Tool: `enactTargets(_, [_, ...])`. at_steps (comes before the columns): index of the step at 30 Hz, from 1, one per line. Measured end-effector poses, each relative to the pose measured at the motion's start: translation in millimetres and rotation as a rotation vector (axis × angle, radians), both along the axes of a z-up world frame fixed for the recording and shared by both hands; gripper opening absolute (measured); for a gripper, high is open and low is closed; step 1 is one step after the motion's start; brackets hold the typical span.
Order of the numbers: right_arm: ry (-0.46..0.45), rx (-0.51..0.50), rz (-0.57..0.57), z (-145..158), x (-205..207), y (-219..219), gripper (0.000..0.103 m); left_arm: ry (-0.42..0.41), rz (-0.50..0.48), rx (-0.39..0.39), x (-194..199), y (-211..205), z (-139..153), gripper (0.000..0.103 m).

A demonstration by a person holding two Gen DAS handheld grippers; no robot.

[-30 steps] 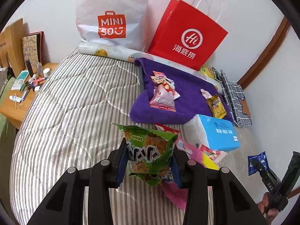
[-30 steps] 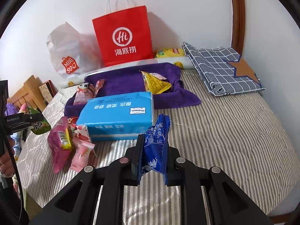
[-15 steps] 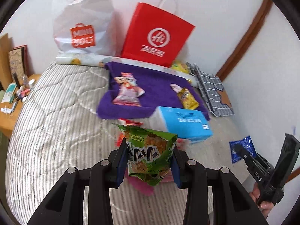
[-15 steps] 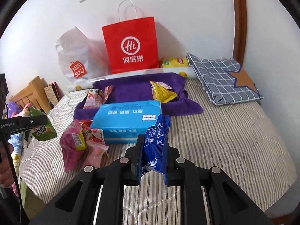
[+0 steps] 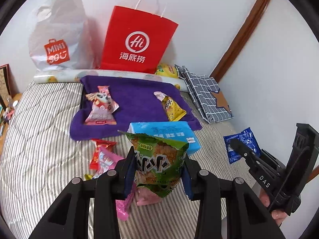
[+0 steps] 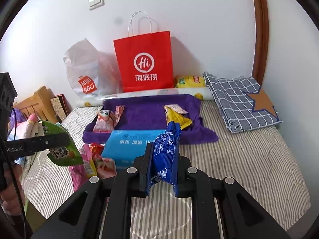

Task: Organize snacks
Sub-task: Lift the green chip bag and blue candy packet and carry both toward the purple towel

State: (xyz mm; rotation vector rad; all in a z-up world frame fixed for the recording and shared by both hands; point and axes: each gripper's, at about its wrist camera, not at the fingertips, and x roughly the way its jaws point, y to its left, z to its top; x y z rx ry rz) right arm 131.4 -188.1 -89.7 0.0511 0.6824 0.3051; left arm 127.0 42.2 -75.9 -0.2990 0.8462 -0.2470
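My left gripper is shut on a green snack packet, held above the striped bed; it also shows in the right wrist view. My right gripper is shut on a blue snack packet, also seen in the left wrist view. A purple towel lies at the back of the bed with a pink packet on its left and a yellow packet on its right. Loose pink and red packets lie in front of the towel.
A blue tissue pack lies just before the towel. A red paper bag and a white plastic bag stand against the wall. A checked cloth lies at right. A wooden side table stands left of the bed.
Both grippers have risen and pulled back with their packets. The left view has swung right, so the towel and tissue pack now sit nearer its centre.
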Motion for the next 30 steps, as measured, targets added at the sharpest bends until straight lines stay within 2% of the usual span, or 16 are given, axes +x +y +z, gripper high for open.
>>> enactTargets(30, [-0.049, 0.003, 0.009, 23, 25, 12, 0.017, -0.051, -0.019, 0.022, 19, -4, 21, 0.038])
